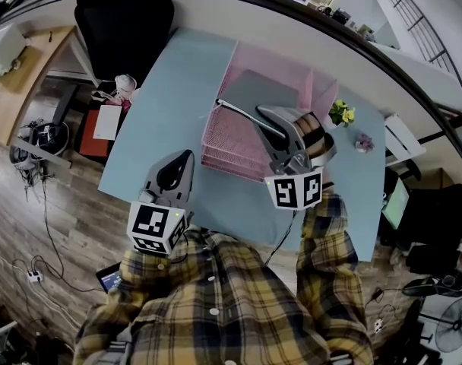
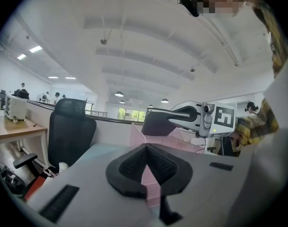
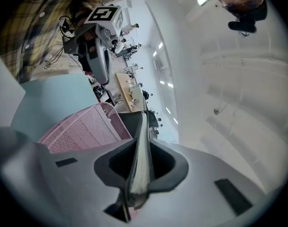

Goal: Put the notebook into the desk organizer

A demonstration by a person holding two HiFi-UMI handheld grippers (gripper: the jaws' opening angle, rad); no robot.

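A pink mesh desk organizer (image 1: 225, 139) stands on the light blue table (image 1: 170, 90). Over it hangs a grey notebook (image 1: 265, 90), held flat, with my right gripper (image 1: 242, 112) shut on its near edge. In the right gripper view the notebook (image 3: 140, 160) shows edge-on between the pads, with the organizer (image 3: 82, 126) below and to the left. My left gripper (image 1: 185, 160) hovers at the table's near edge, left of the organizer, shut and holding nothing. The left gripper view looks past its own shut jaws at the organizer (image 2: 182, 143), the notebook (image 2: 156, 123) and the right gripper (image 2: 148, 118).
A black office chair (image 1: 123, 20) stands beyond the table's far left corner. A small potted plant (image 1: 341, 114) and a little ornament (image 1: 363, 141) sit on the table right of the organizer. Cables and clutter lie on the wooden floor (image 1: 41, 226) to the left.
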